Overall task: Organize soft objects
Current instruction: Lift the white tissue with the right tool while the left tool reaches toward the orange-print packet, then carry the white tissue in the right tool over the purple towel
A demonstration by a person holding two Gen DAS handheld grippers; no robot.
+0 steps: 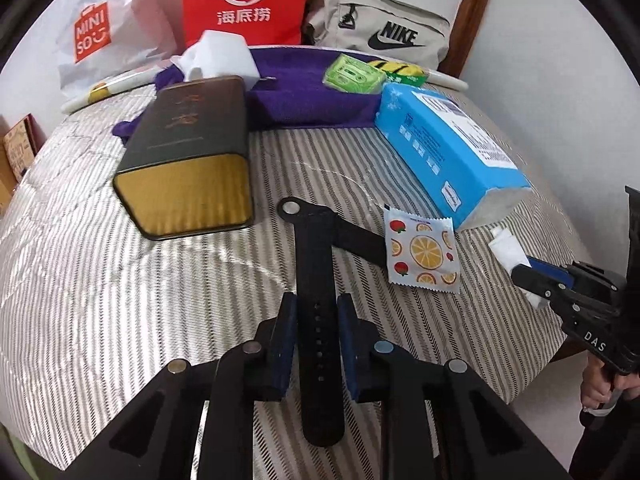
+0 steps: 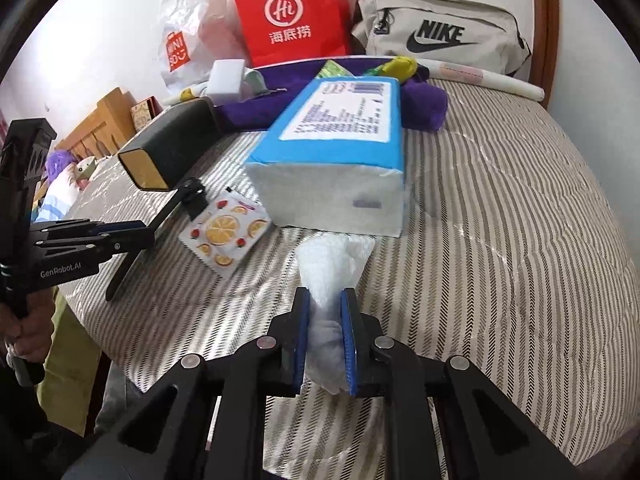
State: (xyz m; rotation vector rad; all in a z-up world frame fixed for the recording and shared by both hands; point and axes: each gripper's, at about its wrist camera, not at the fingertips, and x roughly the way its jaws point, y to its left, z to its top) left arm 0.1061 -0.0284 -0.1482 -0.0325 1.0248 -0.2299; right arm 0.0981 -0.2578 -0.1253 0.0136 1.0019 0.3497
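Note:
My left gripper [image 1: 316, 312] is shut on a black watch strap [image 1: 314, 264] that lies along the striped bed cover; it also shows in the right wrist view [image 2: 132, 256]. My right gripper [image 2: 325, 312] is shut on a crumpled white tissue [image 2: 332, 264], just in front of the open end of a blue tissue pack [image 2: 340, 148]. The pack [image 1: 444, 144] and the right gripper [image 1: 532, 276] show at the right of the left wrist view. A fruit-print wet-wipe sachet [image 1: 422, 254] lies between strap and pack. A purple towel [image 1: 304, 92] lies at the back.
A dark tin with a gold end [image 1: 188, 160] lies left of the strap. A white sponge block [image 1: 224, 56], green packets [image 1: 354, 74], a red paper bag [image 1: 244, 0], a Miniso bag [image 1: 96, 32] and a Nike bag [image 1: 384, 28] are at the far edge.

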